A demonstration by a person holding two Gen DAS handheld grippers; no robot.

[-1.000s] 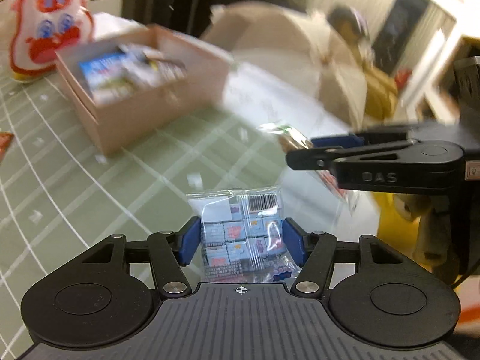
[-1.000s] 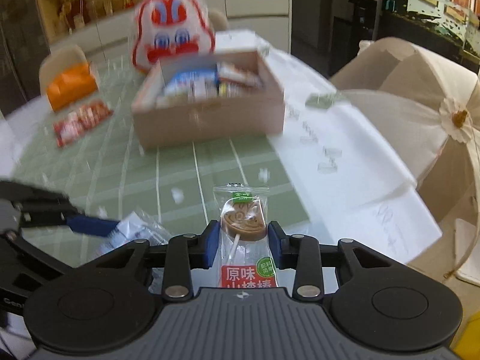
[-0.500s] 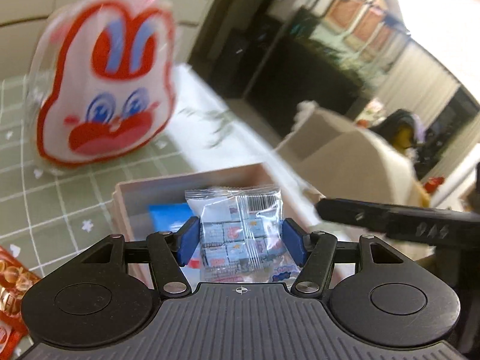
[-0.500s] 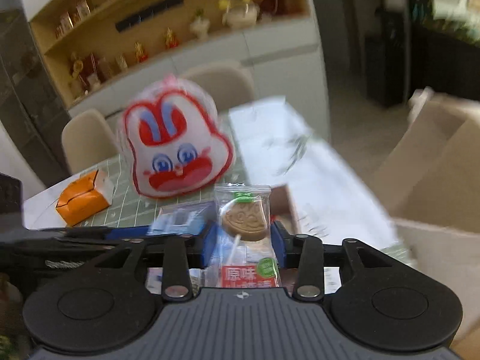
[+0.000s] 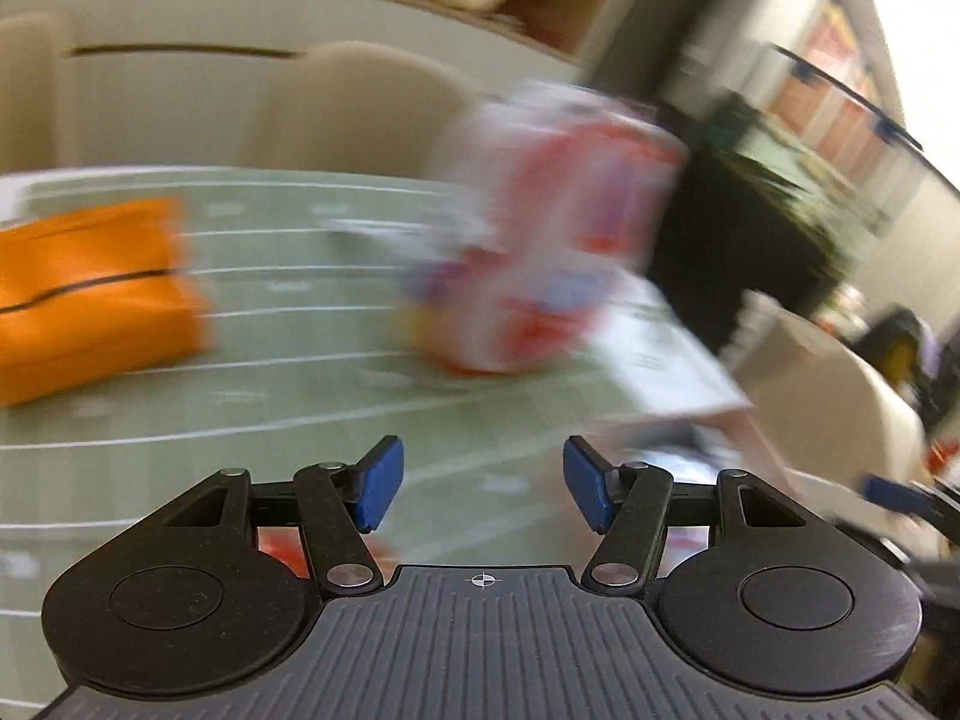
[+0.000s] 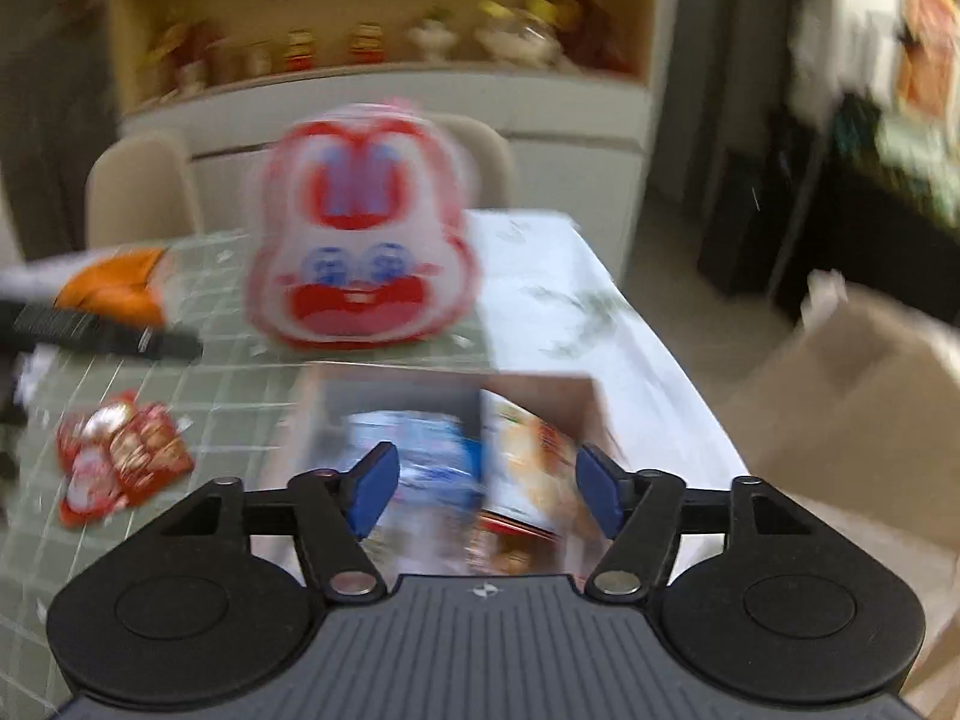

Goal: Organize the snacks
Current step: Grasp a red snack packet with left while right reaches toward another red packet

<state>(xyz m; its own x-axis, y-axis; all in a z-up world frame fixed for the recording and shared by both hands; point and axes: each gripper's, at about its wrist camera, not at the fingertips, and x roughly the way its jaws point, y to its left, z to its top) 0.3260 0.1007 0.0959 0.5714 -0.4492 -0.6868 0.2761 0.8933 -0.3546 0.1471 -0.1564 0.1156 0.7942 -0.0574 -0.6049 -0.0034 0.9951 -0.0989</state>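
hovering over the green grid mat (image 5: 288,420), the left gripper (image 5: 483,483) has its blue pads spread wide with only mat showing between them; it carries no snack. that view is badly motion-blurred. an orange box (image 5: 90,300) sits at 9 o'clock on the mat, and a smeared red-and-white rabbit bag (image 5: 540,252) stands at about 1 o'clock, well apart from the box. a white sheet (image 5: 660,354) lies at 2 o'clock past the bag, and a beige chair back (image 5: 354,102) rises at 12 o'clock beyond the table edge. the right gripper (image 6: 486,489) is likewise spread apart and holds nothing; it hangs directly above the cardboard snack box (image 6: 540,384), which fills the 6 o'clock region of the right wrist view. inside the box are a blue-and-white packet (image 6: 420,456) toward the left and an orange-printed packet (image 6: 528,462) toward the right, touching each other; blur hides any finer contents. the rabbit bag (image 6: 363,234) stands upright at 12 o'clock just behind the box's far wall. red wrapped snacks (image 6: 120,456) lie loose on the mat (image 6: 228,372) at 9 o'clock, outside the box. the orange box (image 6: 120,288) is at 10 o'clock, partly covered by a black bar of the other tool. a shelf of jars (image 6: 372,42) lines the back wall.
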